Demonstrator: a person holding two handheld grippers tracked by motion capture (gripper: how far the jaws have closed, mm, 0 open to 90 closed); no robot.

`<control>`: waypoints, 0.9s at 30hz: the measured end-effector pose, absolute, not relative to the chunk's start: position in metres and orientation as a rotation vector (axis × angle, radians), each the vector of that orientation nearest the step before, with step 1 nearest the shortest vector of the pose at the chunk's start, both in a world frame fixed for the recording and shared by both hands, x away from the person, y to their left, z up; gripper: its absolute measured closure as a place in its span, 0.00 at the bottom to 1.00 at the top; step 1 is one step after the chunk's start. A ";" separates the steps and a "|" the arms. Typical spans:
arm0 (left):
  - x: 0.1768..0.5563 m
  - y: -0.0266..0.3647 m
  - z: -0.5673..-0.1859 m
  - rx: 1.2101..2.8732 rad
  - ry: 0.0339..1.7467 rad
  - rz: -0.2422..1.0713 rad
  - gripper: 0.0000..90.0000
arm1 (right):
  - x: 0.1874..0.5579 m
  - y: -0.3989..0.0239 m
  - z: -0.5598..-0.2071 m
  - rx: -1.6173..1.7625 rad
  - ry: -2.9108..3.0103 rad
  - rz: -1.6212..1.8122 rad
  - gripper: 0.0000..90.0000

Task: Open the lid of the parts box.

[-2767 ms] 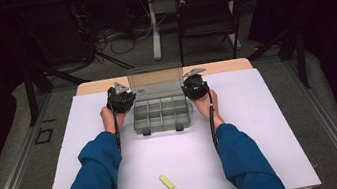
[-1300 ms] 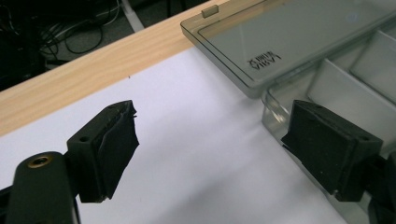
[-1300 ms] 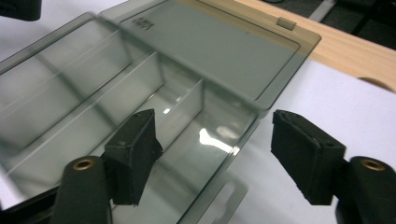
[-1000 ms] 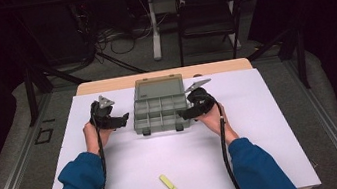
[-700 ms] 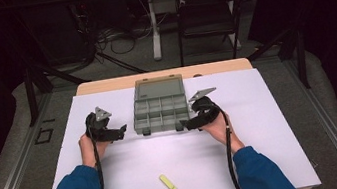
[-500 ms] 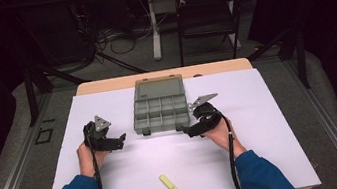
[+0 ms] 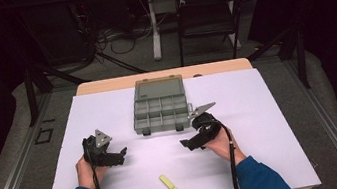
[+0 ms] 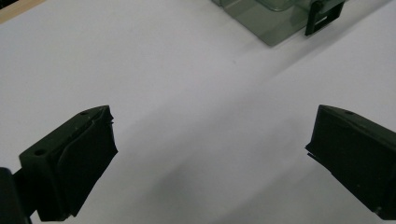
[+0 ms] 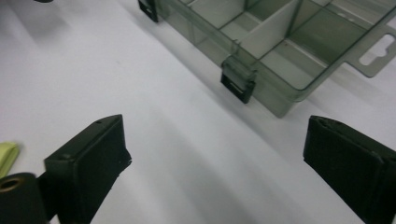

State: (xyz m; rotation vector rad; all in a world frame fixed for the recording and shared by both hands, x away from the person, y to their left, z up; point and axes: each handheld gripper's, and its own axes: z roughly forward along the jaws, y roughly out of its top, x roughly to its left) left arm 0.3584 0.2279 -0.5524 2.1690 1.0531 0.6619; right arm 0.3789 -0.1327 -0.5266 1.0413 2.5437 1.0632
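High view. The compartment box (image 7: 160, 105), a clear smoke-grey plastic organiser with its lid laid back toward the far edge of the counter (image 7: 270, 109), sits near the middle of the counter's far half. The left hand-held gripper (image 7: 121, 155) and the right hand-held gripper (image 7: 187, 144) rest low over the counter on the near side of the box, one toward each near corner of it and apart from it. Their jaws have just been opening; nothing lies between them. A small yellow piece (image 7: 167, 183) lies near the counter's near edge, between the two forearms.

Left gripper view. The two black jaws stand wide apart over bare white counter (image 8: 187, 93) and hold nothing. A near corner of the compartment box (image 8: 275, 18), with one dark latch (image 8: 322, 16), shows at the top.

Right gripper view. The jaws stand wide and empty. The compartment box (image 9: 280, 42) lies just beyond them: thin see-through walls, inner dividers, a hanging tab at one side and a dark latch (image 9: 238, 81) on the front wall. The yellow piece (image 9: 7, 156) shows at the left edge.

Handling, as judged. The box is probably light and stiff, with smooth walls that may slip between the pads; the hinge and latches are the likely weak points. A firm hold seems best across a side wall or a divider near a corner, not on the lid or a latch.
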 end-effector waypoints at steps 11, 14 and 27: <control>0.345 0.226 -0.552 2.153 1.040 0.678 0.00 | 0.362 -0.120 -0.529 0.993 2.589 1.065 0.00; 0.343 0.226 -0.552 2.154 1.035 0.683 0.00 | 0.358 -0.117 -0.530 0.985 2.567 1.105 0.00; 0.344 0.228 -0.552 2.158 1.025 0.684 0.00 | 0.351 -0.110 -0.526 0.987 2.603 1.088 0.00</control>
